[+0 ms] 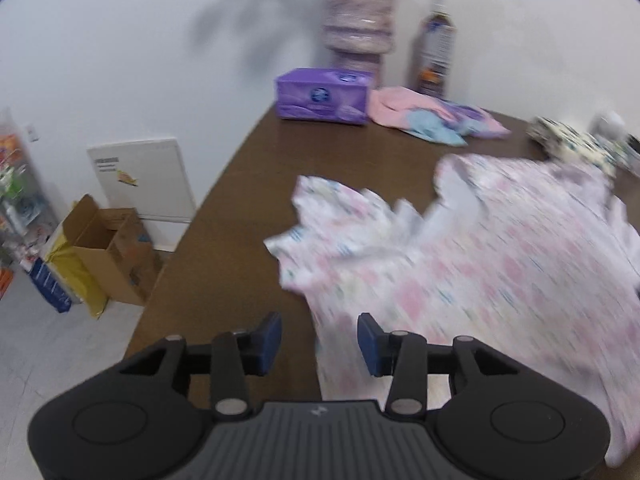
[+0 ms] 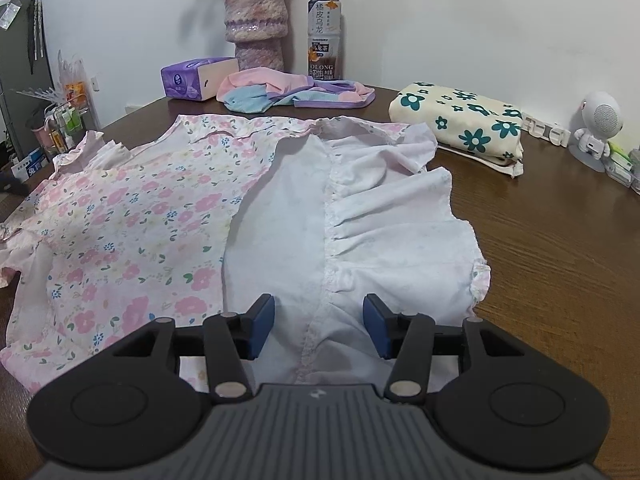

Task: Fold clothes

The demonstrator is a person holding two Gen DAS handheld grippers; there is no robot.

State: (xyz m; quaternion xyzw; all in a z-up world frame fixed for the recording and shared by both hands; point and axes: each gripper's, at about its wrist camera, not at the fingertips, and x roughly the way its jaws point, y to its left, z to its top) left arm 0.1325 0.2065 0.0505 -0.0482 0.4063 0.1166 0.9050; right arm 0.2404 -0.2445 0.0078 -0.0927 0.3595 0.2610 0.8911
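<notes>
while the floral dress (image 2: 132, 216) lies spread on the brown wooden table (image 2: 560, 232), you hold both grippers low over its near hem with nothing in them: the left gripper (image 1: 319, 342) hangs with jaws parted over the garment's left edge, where cloth meets bare wood, and the right gripper (image 2: 319, 326) hangs likewise released above the gathered seam of the turned-over panel (image 2: 360, 220). that right-hand panel already lies folded inward, its pale, unprinted reverse face up, which suggests a lengthwise fold is under way and the left side remains to be brought across. the fabric looks thin and soft, printed with small pink flowers, ruffled at the sleeves and puckered along the seam, so it will likely slump unless pinched near a corner. the left view is motion-blurred, so fine detail there cannot be read. a folded flowered cloth (image 2: 460, 124) and a pink-and-blue garment (image 2: 288, 92) sit well apart at the far edge, probably set aside to keep the working area free.
</notes>
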